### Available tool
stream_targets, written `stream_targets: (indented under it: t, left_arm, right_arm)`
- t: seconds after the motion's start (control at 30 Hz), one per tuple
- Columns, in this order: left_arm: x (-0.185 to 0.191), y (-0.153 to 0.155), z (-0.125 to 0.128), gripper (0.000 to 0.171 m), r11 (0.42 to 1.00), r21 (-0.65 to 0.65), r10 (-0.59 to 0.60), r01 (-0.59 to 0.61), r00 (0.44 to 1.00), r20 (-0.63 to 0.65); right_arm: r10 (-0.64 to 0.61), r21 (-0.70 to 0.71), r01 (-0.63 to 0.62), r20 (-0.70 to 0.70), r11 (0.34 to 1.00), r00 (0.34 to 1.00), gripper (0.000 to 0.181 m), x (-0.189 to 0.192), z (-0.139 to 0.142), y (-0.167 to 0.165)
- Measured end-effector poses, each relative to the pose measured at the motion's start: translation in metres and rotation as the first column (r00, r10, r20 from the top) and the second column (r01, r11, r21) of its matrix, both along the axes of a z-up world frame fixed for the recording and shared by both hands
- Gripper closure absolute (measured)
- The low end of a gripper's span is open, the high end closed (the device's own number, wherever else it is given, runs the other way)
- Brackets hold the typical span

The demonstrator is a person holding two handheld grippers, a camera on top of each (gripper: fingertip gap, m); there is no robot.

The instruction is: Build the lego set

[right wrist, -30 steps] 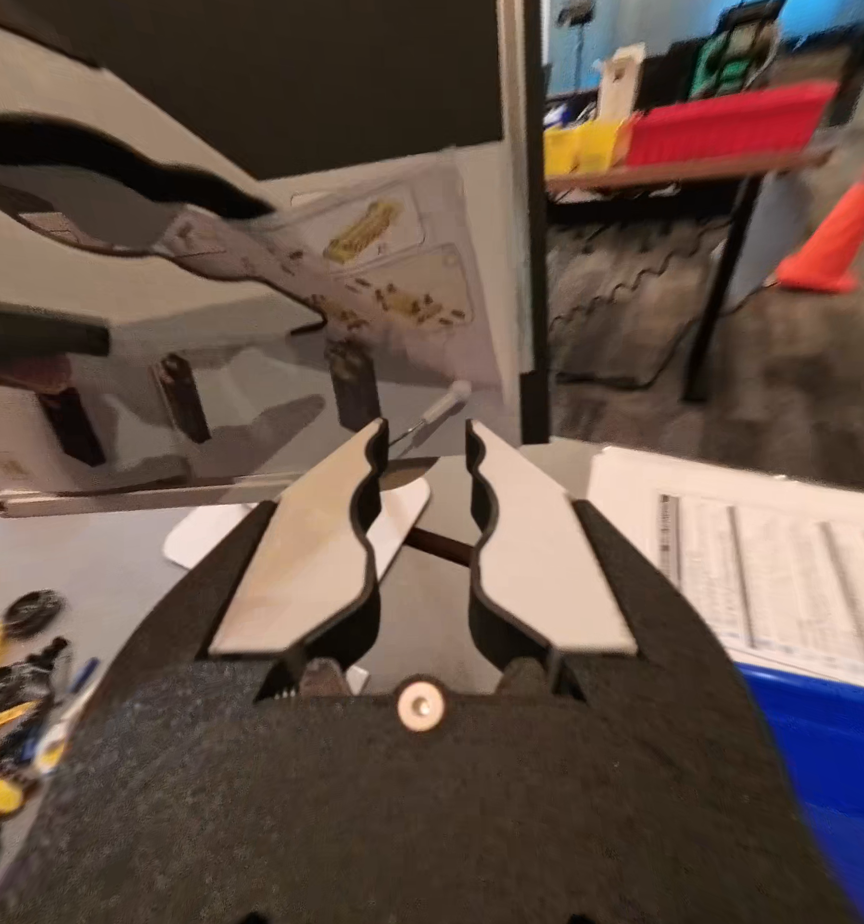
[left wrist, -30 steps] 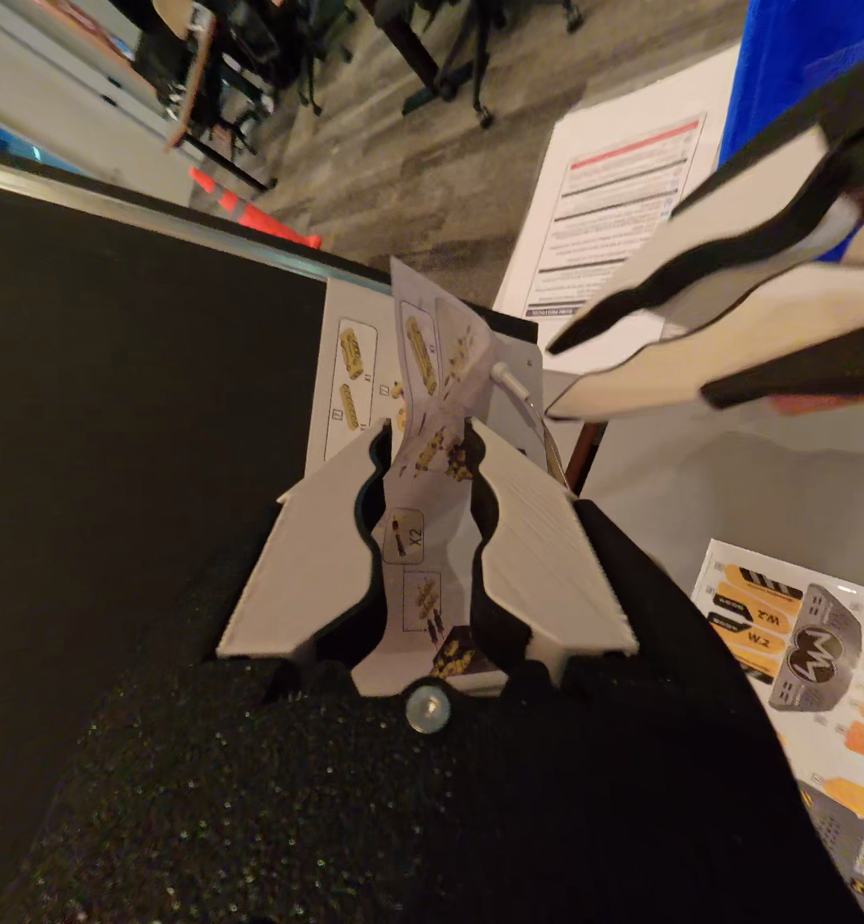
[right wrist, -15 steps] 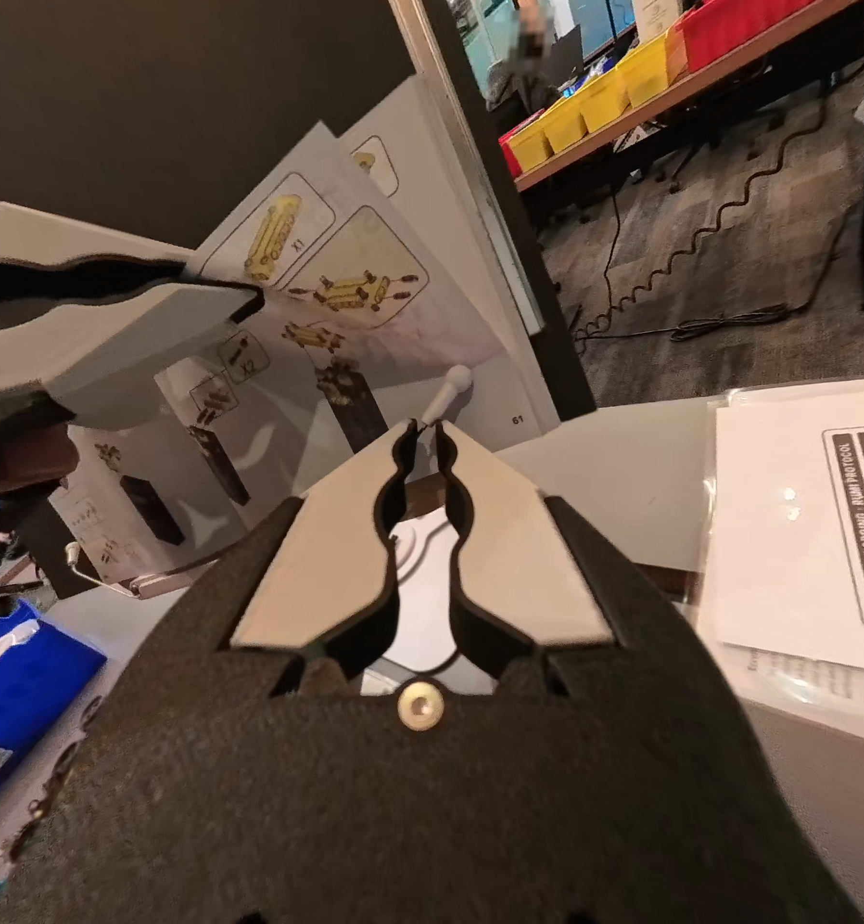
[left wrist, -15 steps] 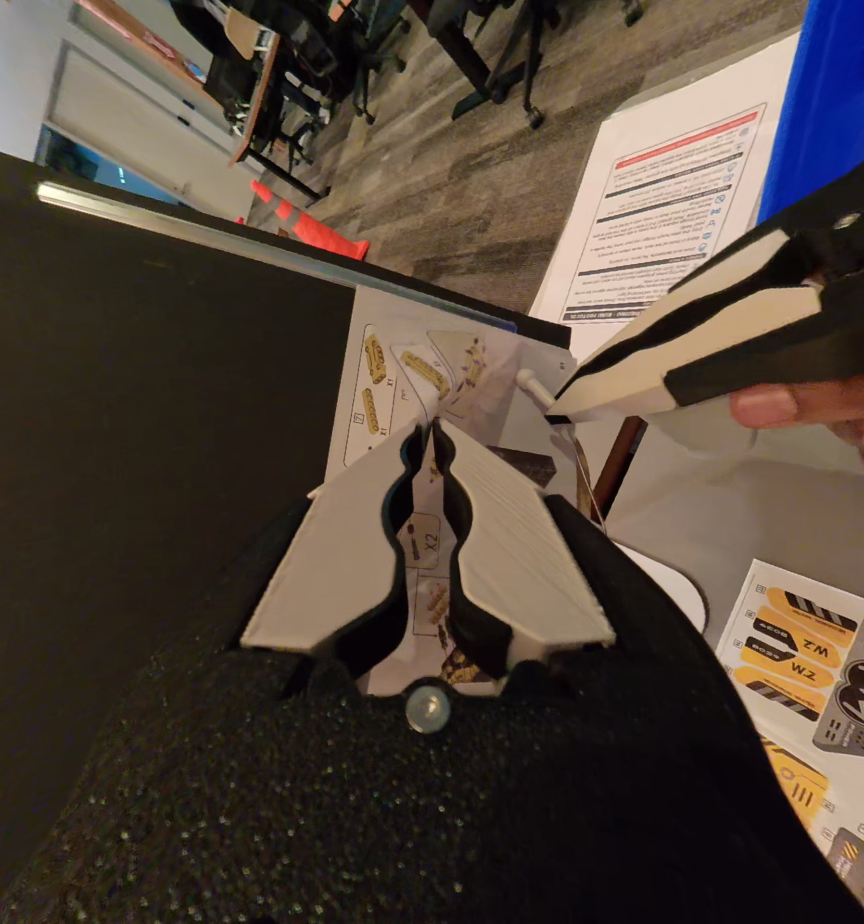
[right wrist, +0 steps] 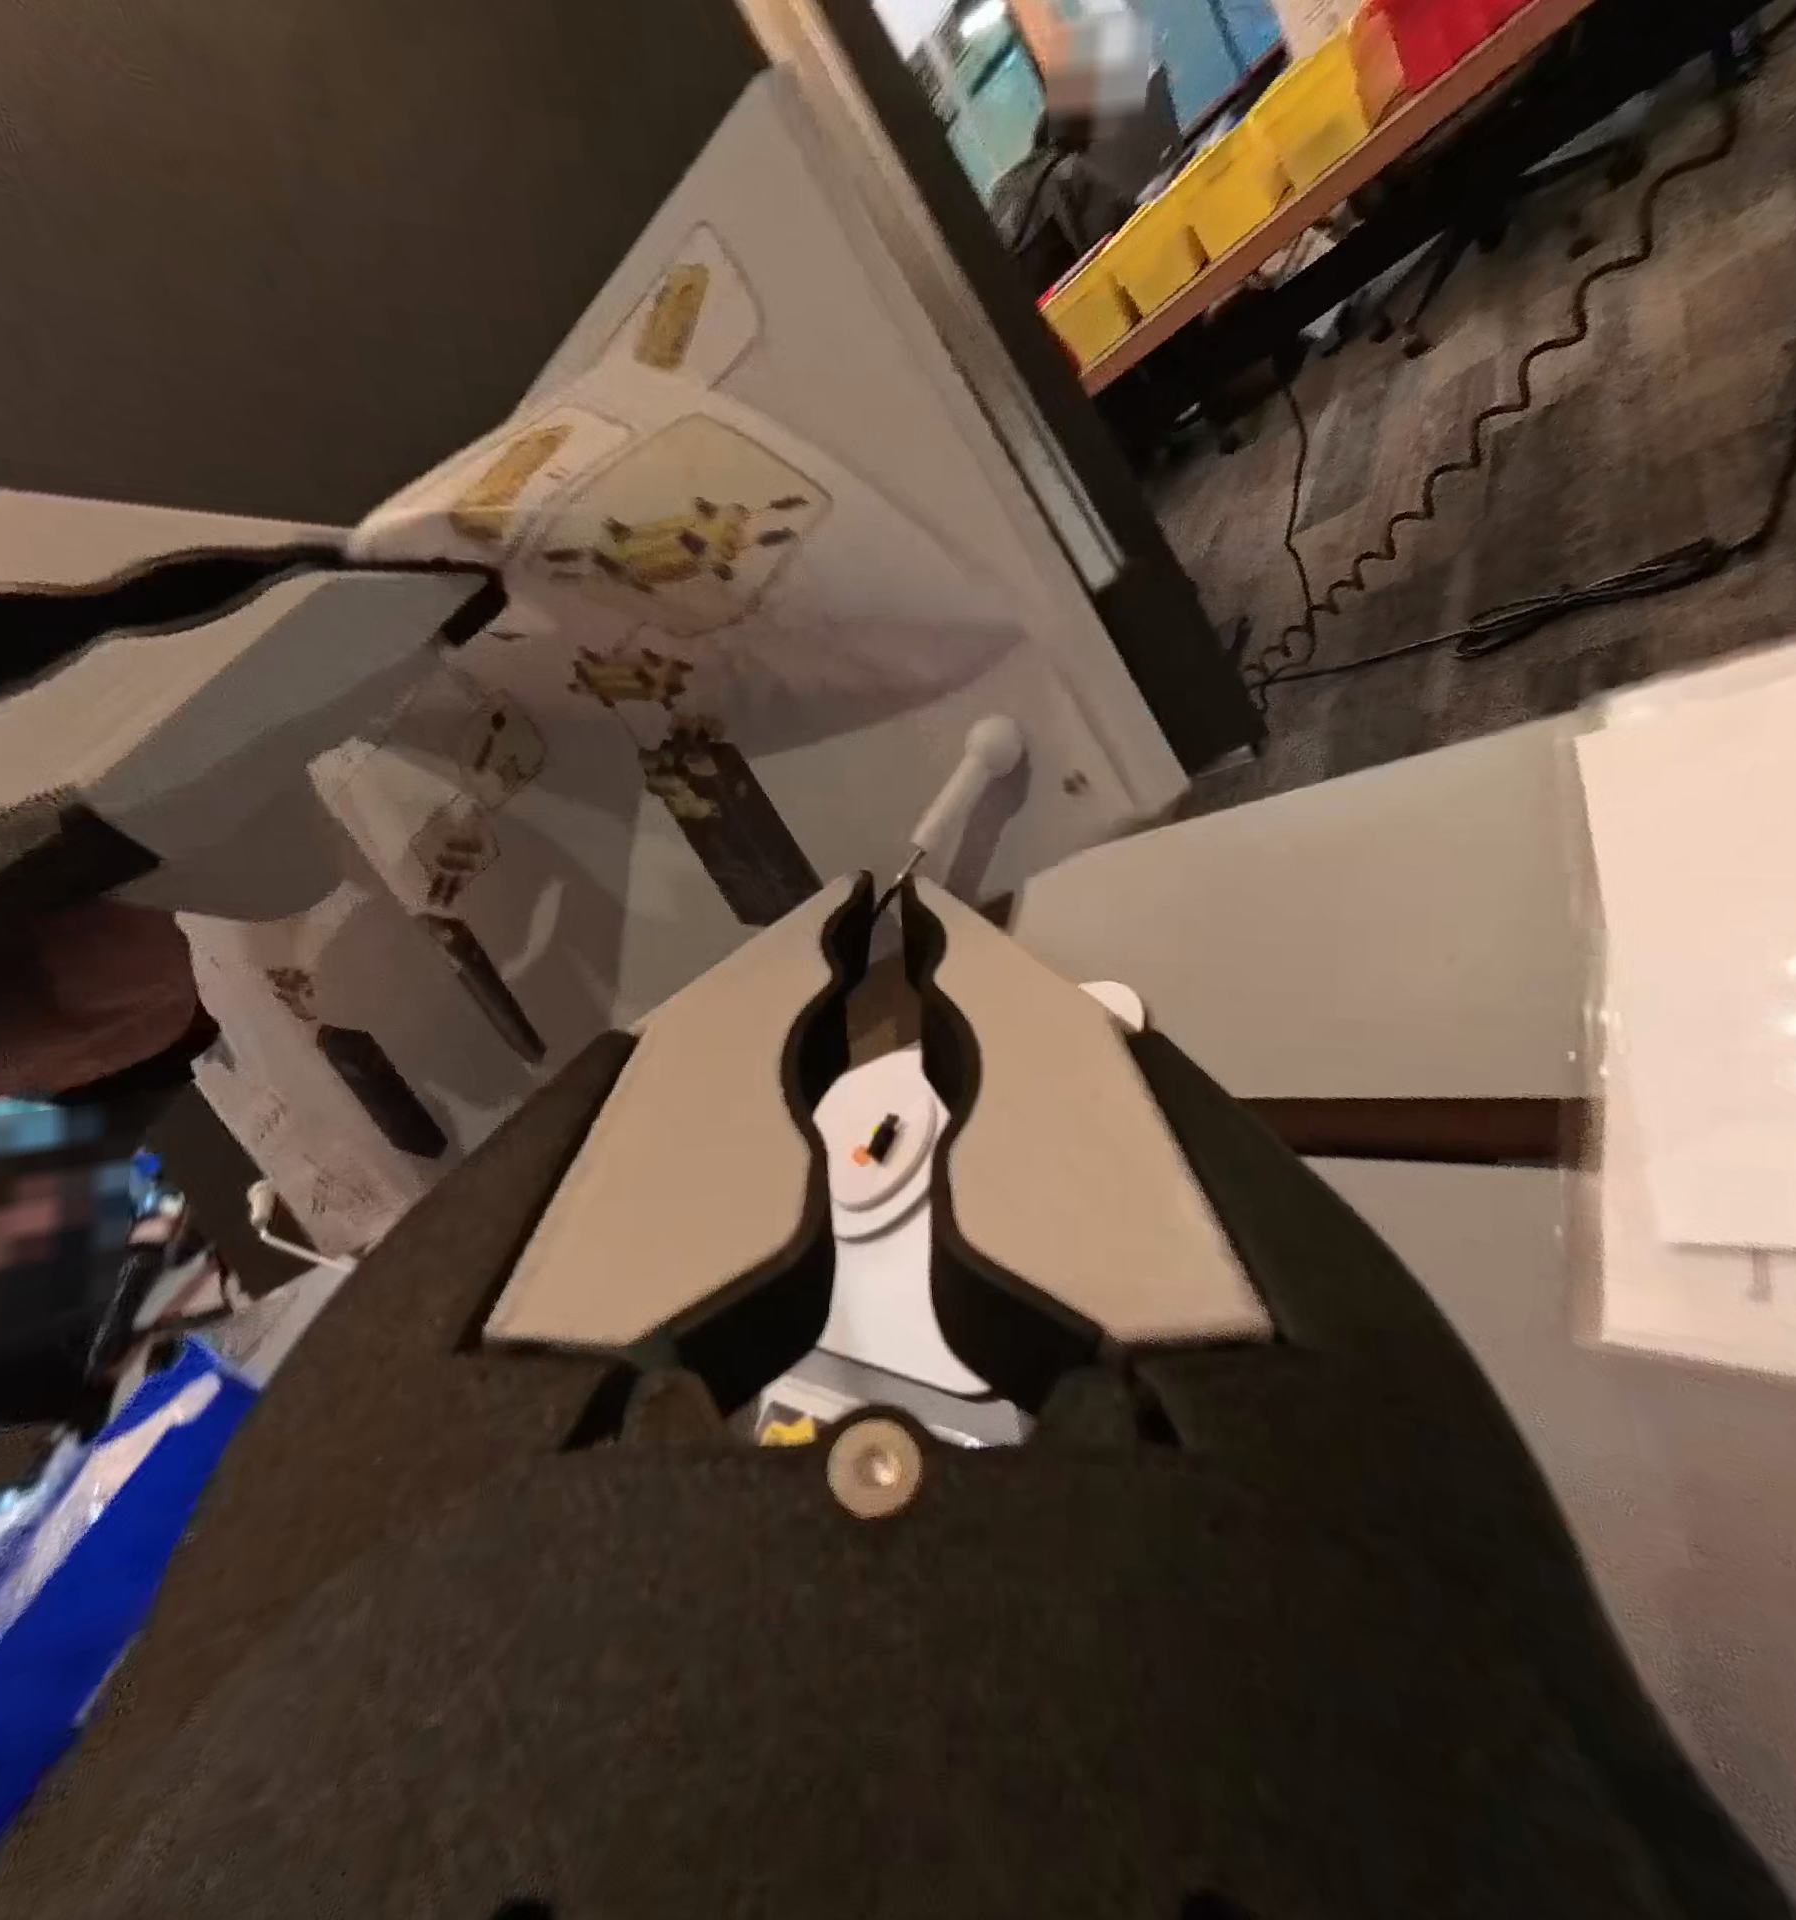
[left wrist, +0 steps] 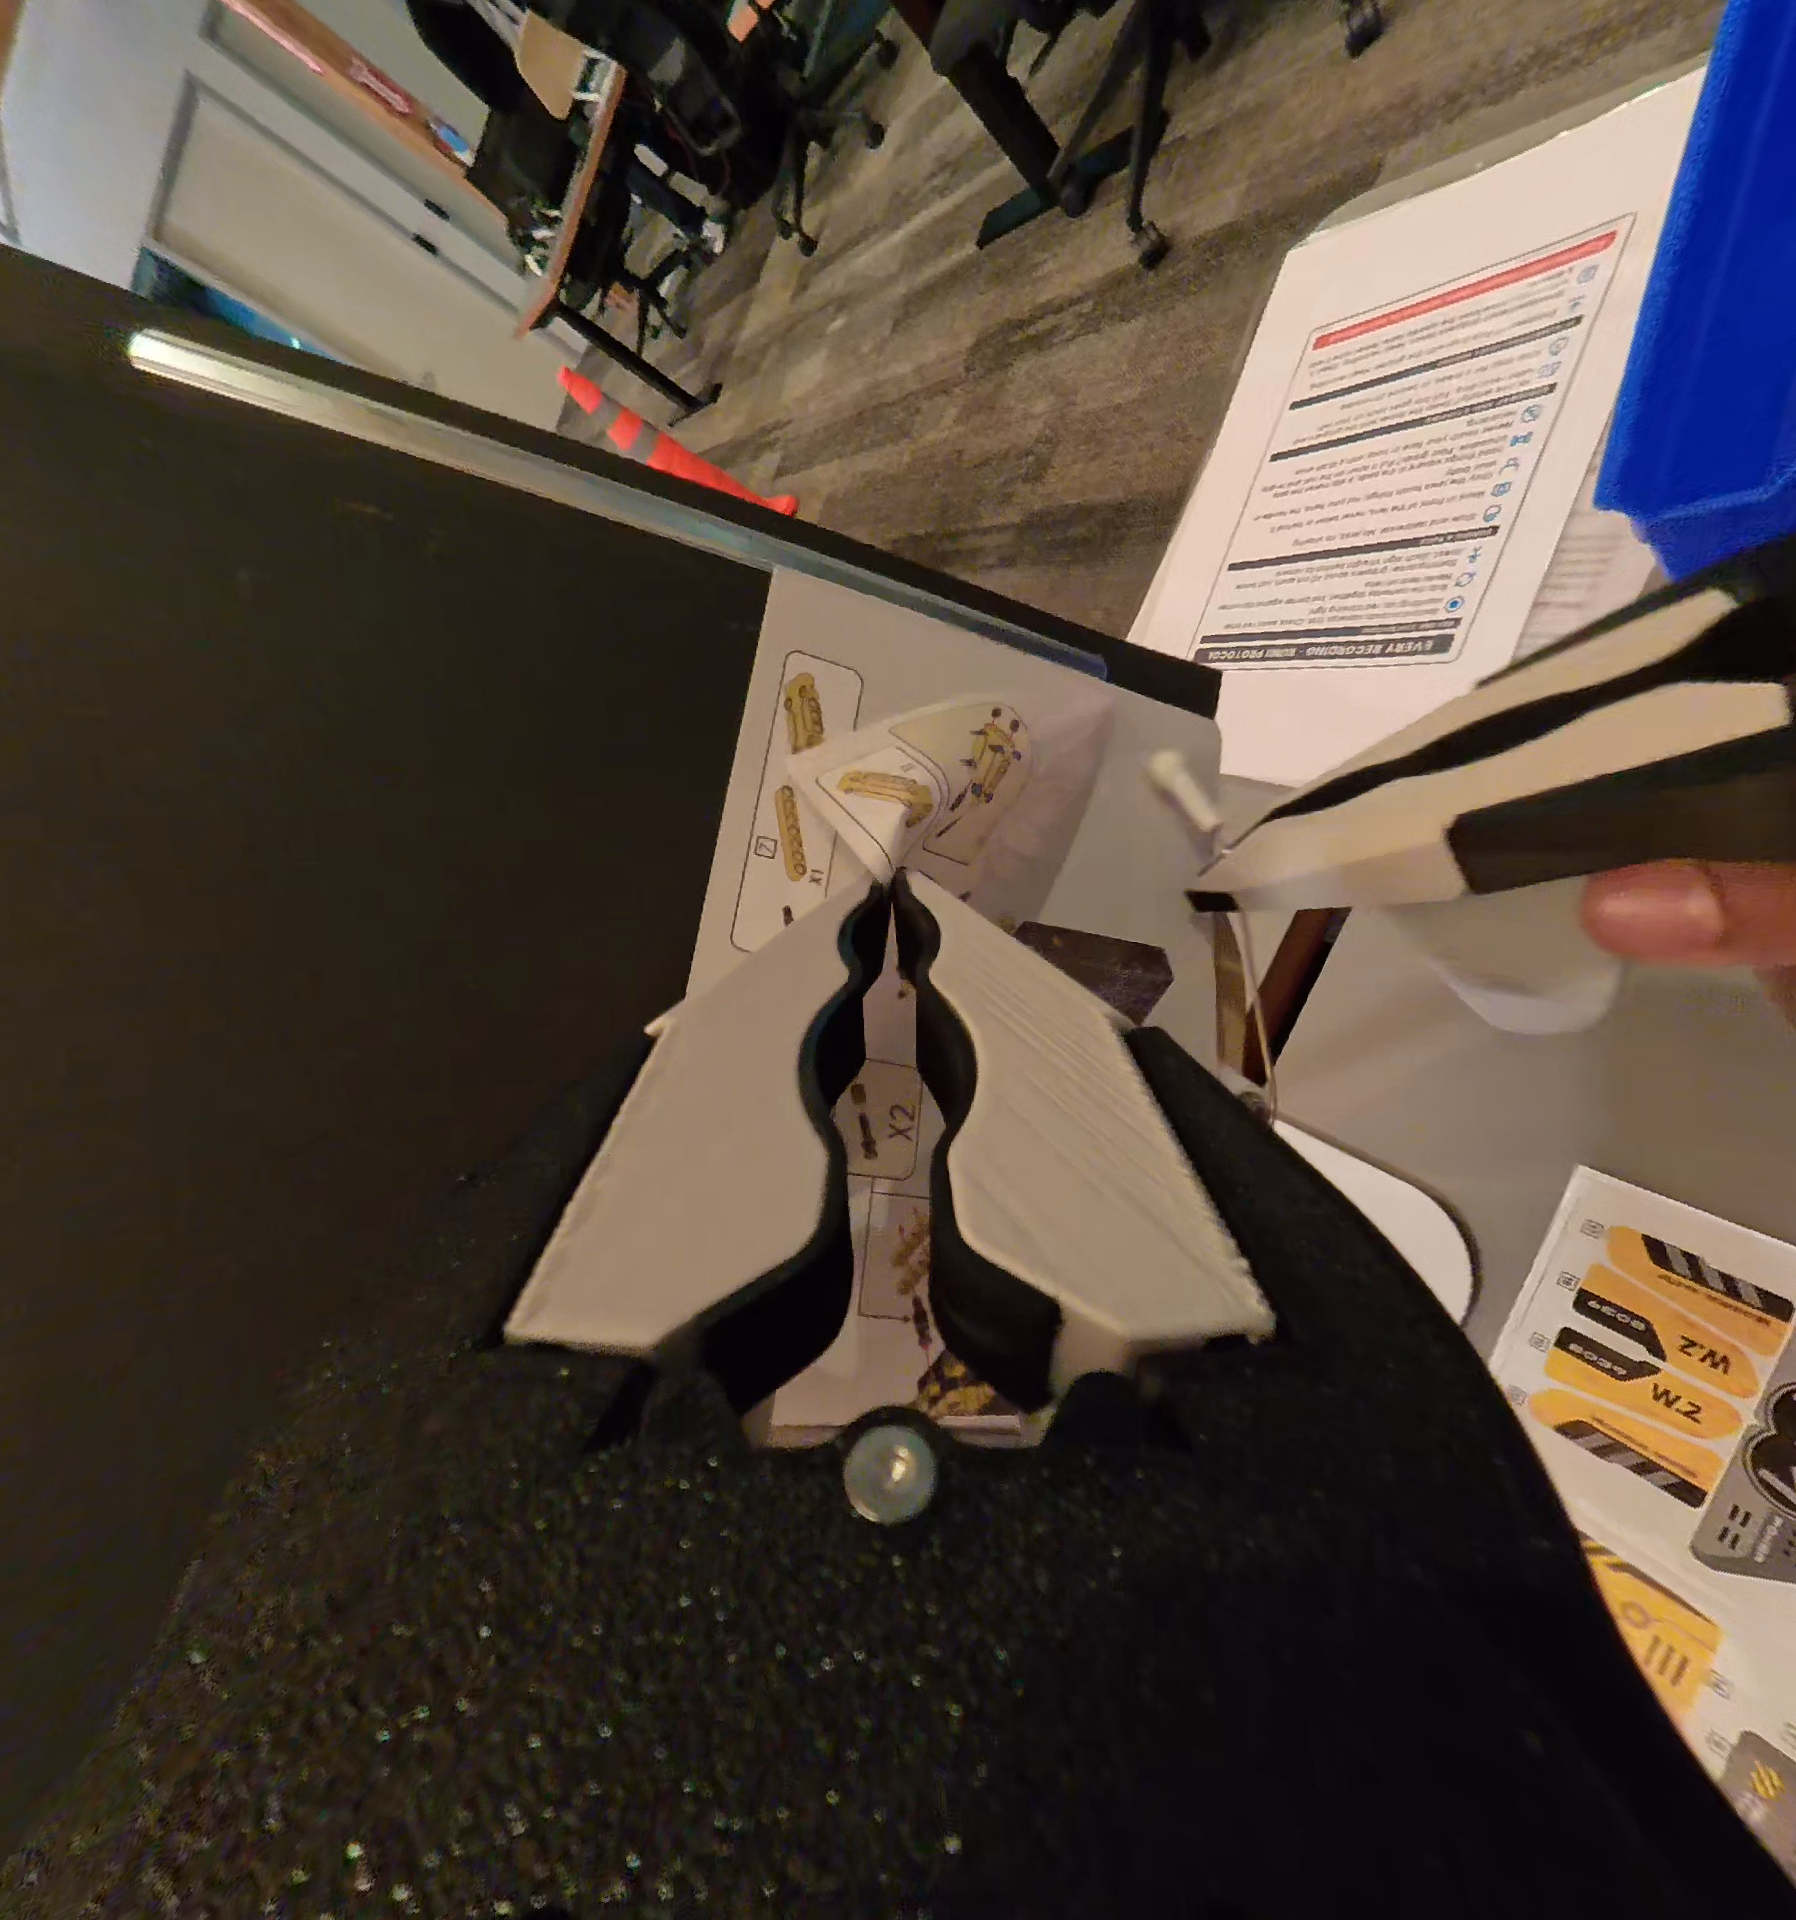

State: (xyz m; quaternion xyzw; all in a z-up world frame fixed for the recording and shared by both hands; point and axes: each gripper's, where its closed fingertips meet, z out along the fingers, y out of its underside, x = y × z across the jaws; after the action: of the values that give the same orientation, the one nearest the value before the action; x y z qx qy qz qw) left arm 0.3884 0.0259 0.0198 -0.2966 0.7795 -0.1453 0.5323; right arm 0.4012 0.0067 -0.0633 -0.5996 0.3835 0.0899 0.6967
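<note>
An instruction booklet leans upright against a black panel. My left gripper is shut on a loose page, which curls over just past its tips. A thin wire page-holder arm with a white tip stands at the booklet's right edge. My right gripper is shut on that wire just below the white tip. The right gripper also shows in the left wrist view, with a fingertip of the hand holding it. The left gripper shows in the right wrist view, pinching the page.
A white stand base sits on the grey table under my right gripper. A sticker sheet lies at the right. A printed white sheet and a blue bin are behind. An orange cone stands on the floor. One gripper's finger ends stand about 9 centimeters off the other's.
My left gripper closed from open onto the page, which now bends over. My right gripper came in and closed on the wire arm below its white tip.
</note>
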Motion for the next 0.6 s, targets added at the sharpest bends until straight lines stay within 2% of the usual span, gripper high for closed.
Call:
stream_targets:
  t: [0.1, 0.27, 0.4, 0.6]
  left_arm:
    - [-0.002, 0.003, 0.003, 0.171, 1.000, -0.015, 0.005, -0.005, 1.000, 0.016]
    - [-0.013, 0.000, 0.012, 0.171, 0.995, -0.093, -0.038, 0.041, 0.998, 0.040]
    - [-0.035, 0.001, 0.021, 0.168, 0.990, -0.096, -0.097, 0.103, 0.993, 0.068]
    - [-0.081, 0.022, 0.041, 0.167, 0.987, -0.125, -0.083, 0.101, 0.986, 0.141]
  right_arm:
    - [-0.063, 0.031, 0.064, -0.027, 0.997, 0.998, 0.176, -0.001, -0.009, -0.005]
    - [-0.113, 0.054, 0.114, -0.025, 0.992, 0.993, 0.176, -0.003, -0.008, -0.006]
    - [-0.103, 0.047, 0.103, -0.003, 0.994, 0.995, 0.176, -0.004, -0.007, -0.006]
    - [-0.114, -0.011, 0.115, 0.077, 0.993, 0.990, 0.174, -0.004, -0.006, -0.005]
